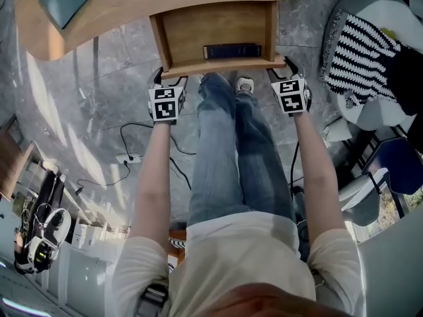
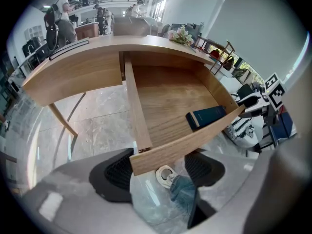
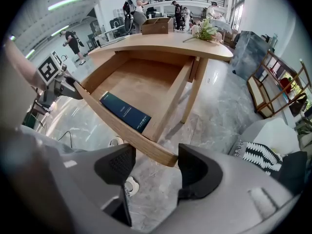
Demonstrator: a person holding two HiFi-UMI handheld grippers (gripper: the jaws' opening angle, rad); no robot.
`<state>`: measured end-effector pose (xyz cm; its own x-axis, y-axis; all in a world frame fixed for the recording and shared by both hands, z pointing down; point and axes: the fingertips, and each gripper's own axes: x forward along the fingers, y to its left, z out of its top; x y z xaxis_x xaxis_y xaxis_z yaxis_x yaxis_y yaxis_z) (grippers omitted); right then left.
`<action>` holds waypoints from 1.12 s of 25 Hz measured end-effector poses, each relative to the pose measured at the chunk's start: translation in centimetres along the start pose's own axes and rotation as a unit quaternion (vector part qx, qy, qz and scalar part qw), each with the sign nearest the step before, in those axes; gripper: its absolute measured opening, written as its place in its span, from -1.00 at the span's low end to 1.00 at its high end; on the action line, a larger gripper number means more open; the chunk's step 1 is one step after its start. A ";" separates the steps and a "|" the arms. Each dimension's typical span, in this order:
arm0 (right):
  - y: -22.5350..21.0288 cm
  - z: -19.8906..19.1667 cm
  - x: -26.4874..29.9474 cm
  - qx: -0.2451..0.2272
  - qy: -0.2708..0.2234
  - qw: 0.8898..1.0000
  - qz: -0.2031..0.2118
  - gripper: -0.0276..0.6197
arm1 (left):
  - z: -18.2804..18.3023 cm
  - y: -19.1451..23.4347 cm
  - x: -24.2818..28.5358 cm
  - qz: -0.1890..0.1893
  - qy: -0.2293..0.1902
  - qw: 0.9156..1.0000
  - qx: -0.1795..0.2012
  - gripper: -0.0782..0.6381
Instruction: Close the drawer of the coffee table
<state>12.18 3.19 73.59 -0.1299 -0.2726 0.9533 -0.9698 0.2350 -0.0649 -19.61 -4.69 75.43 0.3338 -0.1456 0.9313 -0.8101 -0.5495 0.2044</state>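
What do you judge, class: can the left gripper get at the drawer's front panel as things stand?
Probably yes. The left gripper has its open jaws either side of one end of the front panel, with nothing else between; the book sits inside the drawer, behind the panel.

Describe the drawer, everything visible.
The drawer is a shallow light-wood box, pulled well out from under the coffee table top. A dark blue book lies flat inside by its front panel. The left tool and right tool, both open, sit at its front corners; contact unclear.
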 end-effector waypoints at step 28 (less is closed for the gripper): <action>-2.7 4.7 0.7 -0.007 -0.020 1.000 -0.010 -0.08 | 5.1 1.4 0.8 0.005 -0.033 0.999 0.006 0.14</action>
<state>13.72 -1.98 73.09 -0.1180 -0.3147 0.9418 -0.9694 0.2422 -0.0406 -18.04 -9.80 74.93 0.3573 -0.2043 0.9114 -0.8076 -0.5578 0.1916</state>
